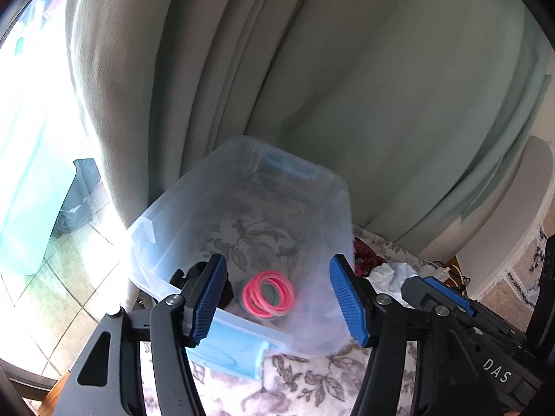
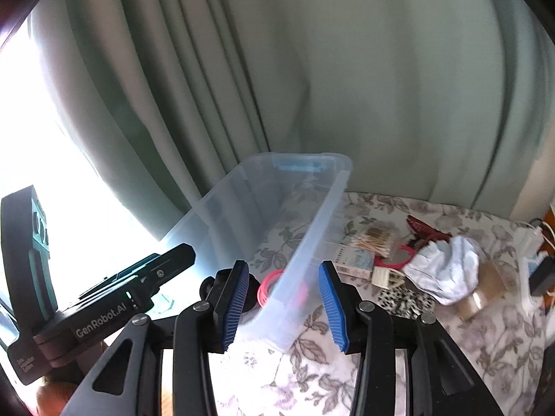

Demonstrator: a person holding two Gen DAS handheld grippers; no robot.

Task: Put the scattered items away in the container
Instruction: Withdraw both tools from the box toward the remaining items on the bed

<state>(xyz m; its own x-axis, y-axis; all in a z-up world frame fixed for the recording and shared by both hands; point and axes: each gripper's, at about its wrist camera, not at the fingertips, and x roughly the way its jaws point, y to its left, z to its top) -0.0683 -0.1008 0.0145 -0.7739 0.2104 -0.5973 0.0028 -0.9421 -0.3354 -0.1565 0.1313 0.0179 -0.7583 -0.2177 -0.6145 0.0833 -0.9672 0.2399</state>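
Note:
A clear plastic bin [image 1: 312,208] with blue latches stands on the floral tablecloth [image 1: 305,381]. Inside it lie pink hair ties [image 1: 269,293] and a black object [image 1: 227,289]. My left gripper [image 1: 281,301] hangs open over the bin's near end, with nothing between its pads. My right gripper [image 2: 284,303] is open too; the bin's [image 2: 256,208] right-hand wall runs below the gap without touching the pads. Right of the bin lie a cotton swab pack [image 2: 374,242], a small box [image 2: 352,260], a red hair claw [image 2: 426,230], a crumpled white cloth [image 2: 447,270] and a tape roll [image 2: 482,293].
A pale green curtain [image 2: 347,86] hangs right behind the bin and the table. A bright window [image 1: 31,104] and a tiled floor lie to the left. A charger with cables [image 2: 537,270] sits at the table's far right. The left gripper's body [image 2: 104,315] is close on the right gripper's left.

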